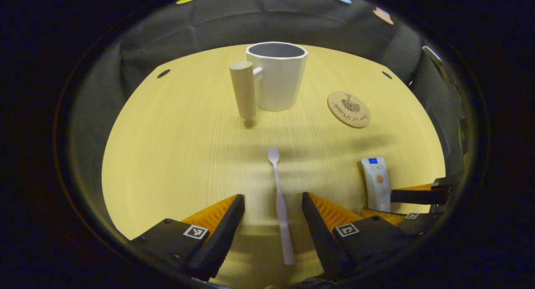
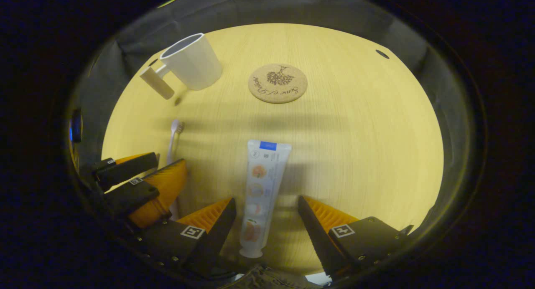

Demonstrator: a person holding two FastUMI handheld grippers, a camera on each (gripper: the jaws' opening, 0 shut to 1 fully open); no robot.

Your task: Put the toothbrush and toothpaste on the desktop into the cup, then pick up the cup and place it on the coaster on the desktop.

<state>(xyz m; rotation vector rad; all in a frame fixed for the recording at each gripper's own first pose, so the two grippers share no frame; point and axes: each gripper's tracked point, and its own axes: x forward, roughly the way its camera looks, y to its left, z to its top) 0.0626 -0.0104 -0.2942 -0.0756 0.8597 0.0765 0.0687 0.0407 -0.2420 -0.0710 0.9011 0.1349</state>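
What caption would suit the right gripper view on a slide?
Open right tool straddling a white toothpaste tube lying on the pale wooden desktop, round cork coaster and white cup beyond.

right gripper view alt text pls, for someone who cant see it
The open right gripper straddles a toothpaste tube lying flat on a wooden desktop. Beyond it sit a cork coaster and a white cup, with the left gripper over a toothbrush.

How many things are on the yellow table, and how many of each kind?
Cup: 1
Coaster: 1
Toothbrush: 1
Toothpaste tube: 1
Total: 4
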